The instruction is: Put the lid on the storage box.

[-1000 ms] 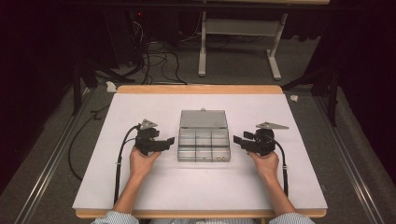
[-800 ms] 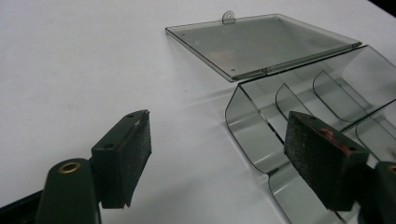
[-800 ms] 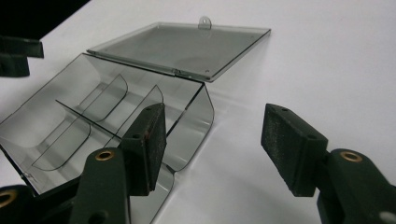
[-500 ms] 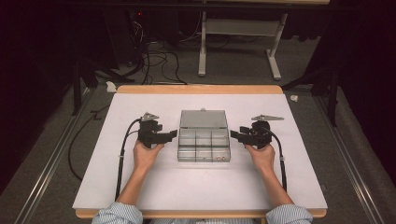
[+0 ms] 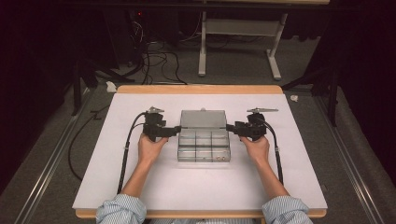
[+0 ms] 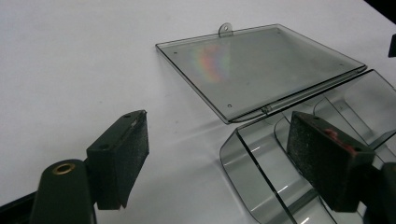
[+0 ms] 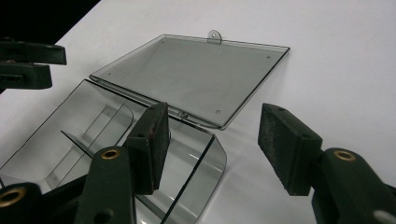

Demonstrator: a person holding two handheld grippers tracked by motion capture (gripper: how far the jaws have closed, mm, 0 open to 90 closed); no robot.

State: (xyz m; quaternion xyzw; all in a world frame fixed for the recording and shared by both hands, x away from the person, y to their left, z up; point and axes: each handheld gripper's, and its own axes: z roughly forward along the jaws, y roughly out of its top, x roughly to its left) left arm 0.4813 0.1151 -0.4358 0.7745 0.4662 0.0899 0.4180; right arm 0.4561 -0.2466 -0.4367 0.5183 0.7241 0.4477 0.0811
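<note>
A clear plastic compartment box (image 5: 204, 145) lies in the middle of the white table (image 5: 140, 191), its lid (image 5: 203, 119) folded flat behind it. My left gripper (image 5: 176, 130) reaches the box's left end near the hinge. In the left gripper view it (image 6: 224, 158) is open, one pad (image 6: 123, 151) over the table and the other inside the box (image 6: 261, 186), the wall between them untouched. My right gripper (image 5: 230, 127) meets the right end. It (image 7: 219, 147) is also open and straddles the box (image 7: 93, 140) wall beside the lid (image 7: 196, 74).
The left gripper's jaws (image 7: 28, 63) show across the box in the right gripper view. Black cables (image 5: 128, 149) trail from both grippers toward the person. Beyond the table's far wooden edge (image 5: 201, 88) stand a desk frame (image 5: 238, 42) and floor cables.
Both hands have moved away from the person and inward, bringing the grippers from beside the box to its two ends near the hinge. The box has not moved.
</note>
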